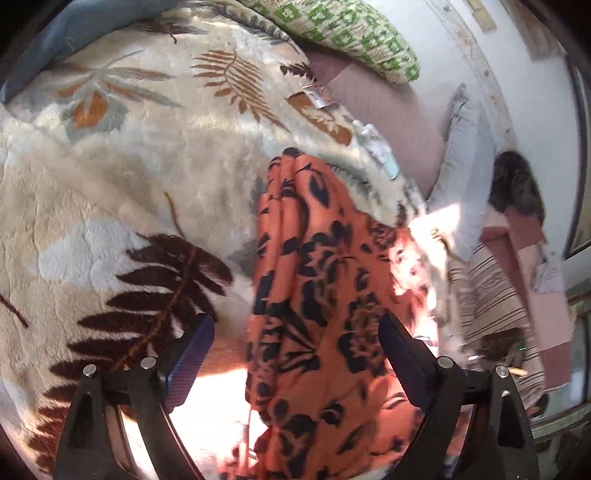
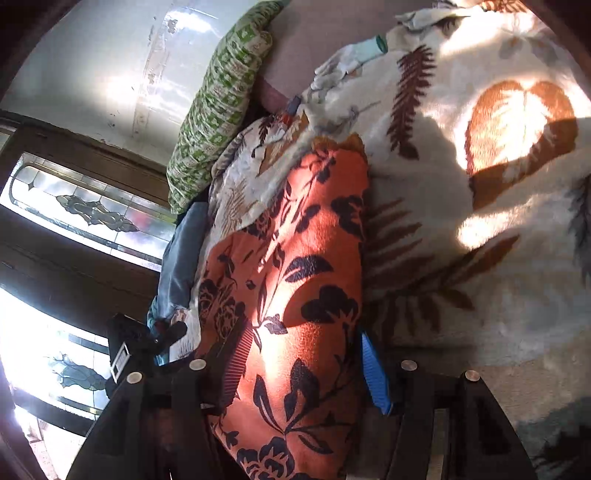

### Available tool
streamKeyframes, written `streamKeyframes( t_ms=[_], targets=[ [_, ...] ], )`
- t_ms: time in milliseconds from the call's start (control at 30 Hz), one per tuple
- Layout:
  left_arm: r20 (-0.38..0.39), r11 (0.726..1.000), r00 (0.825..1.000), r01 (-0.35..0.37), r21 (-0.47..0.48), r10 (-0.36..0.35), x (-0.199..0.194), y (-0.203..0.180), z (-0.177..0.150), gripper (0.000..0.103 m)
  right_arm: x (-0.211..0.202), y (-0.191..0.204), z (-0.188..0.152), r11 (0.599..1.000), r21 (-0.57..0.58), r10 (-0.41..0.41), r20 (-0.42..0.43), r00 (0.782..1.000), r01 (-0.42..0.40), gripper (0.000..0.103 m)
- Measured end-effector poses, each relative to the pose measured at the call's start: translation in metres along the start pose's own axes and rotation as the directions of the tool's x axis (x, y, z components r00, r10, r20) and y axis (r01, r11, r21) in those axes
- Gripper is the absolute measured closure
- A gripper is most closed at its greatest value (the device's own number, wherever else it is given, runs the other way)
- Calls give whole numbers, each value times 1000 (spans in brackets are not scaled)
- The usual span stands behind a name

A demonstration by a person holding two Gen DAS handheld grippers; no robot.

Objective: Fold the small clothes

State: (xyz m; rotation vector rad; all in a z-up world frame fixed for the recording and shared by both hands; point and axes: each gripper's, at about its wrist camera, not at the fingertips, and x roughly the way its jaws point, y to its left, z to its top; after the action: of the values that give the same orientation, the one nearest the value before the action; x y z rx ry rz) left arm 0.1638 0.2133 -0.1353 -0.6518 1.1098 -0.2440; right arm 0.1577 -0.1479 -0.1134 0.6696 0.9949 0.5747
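An orange garment with a black flower print (image 1: 317, 280) lies bunched lengthwise on a cream leaf-print blanket (image 1: 122, 177). In the left wrist view my left gripper (image 1: 295, 354) stands open, its blue-padded fingers (image 1: 192, 354) on either side of the cloth's near part. In the right wrist view the same garment (image 2: 295, 266) runs between the fingers of my right gripper (image 2: 306, 365), whose jaws are wide apart around the thick roll of cloth; the pads (image 2: 375, 373) touch its sides. The left gripper (image 2: 147, 343) shows dark at the left.
A green-and-white patterned pillow (image 1: 354, 33) lies at the blanket's far edge, also seen in the right wrist view (image 2: 218, 107). A blue cloth (image 2: 181, 266) lies beside the blanket. A striped fabric (image 1: 491, 295) and pink bedding (image 1: 391, 114) lie to the right. Stained-glass windows (image 2: 85, 214) stand at left.
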Motion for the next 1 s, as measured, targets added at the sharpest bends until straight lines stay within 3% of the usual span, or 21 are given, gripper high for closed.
streamKeyframes(
  t_ms=[33, 133, 200, 267, 333, 400, 467, 567, 667, 700, 733, 767, 867, 1000],
  targets=[
    [-13, 999, 999, -43, 22, 43, 7, 1, -1, 23, -4, 4, 2, 1000, -12, 7, 24, 1000, -7, 42],
    [14, 990, 995, -104, 97, 104, 5, -13, -4, 24, -14, 20, 2, 998, -66, 11, 88, 996, -5, 42],
    [26, 987, 994, -112, 115, 110, 4, -12, -6, 24, -20, 32, -2, 993, -110, -34, 136, 990, 49, 42],
    [23, 988, 994, -107, 108, 105, 3, -11, -5, 24, -21, 40, -4, 989, -139, -26, 134, 991, 45, 42],
    [21, 989, 995, -104, 108, 102, 2, -11, -5, 24, -14, 39, -5, 980, -156, -106, 113, 988, 123, 42],
    [21, 990, 995, -96, 108, 95, 0, -9, -5, 24, -14, 16, -4, 982, -68, -167, 115, 979, 176, 42],
    [25, 991, 996, -93, 100, 91, -3, -13, -4, 24, -16, -8, 1, 992, 29, -129, 107, 986, 127, 41],
    [64, 991, 996, -72, 117, 65, -6, -21, 1, 23, 0, -22, 4, 996, 86, 5, 25, 1000, -7, 40],
    [10, 981, 991, -131, 145, 131, 15, -22, 3, 21, 33, -32, 4, 990, 135, 56, -83, 995, -44, 40],
    [18, 981, 991, -132, 145, 131, 13, -24, 4, 24, 40, -34, 3, 987, 153, 66, -91, 994, -51, 43],
    [3, 984, 995, -98, 150, 99, 11, -27, 5, 64, 42, -29, 3, 989, 135, 71, -97, 993, -57, 51],
    [-23, 988, 997, -69, 140, 73, 9, -31, 7, 76, 41, -23, 4, 993, 107, 58, -102, 993, -47, 61],
    [24, 966, 987, -162, 199, 161, 4, -56, 4, 78, 28, 1, 5, 1000, 2, 19, -106, 994, -19, 66],
    [72, 965, 993, -103, 241, 88, -12, -92, -1, 79, -11, 32, 13, 994, -106, -2, -44, 999, -2, 66]
  ],
)
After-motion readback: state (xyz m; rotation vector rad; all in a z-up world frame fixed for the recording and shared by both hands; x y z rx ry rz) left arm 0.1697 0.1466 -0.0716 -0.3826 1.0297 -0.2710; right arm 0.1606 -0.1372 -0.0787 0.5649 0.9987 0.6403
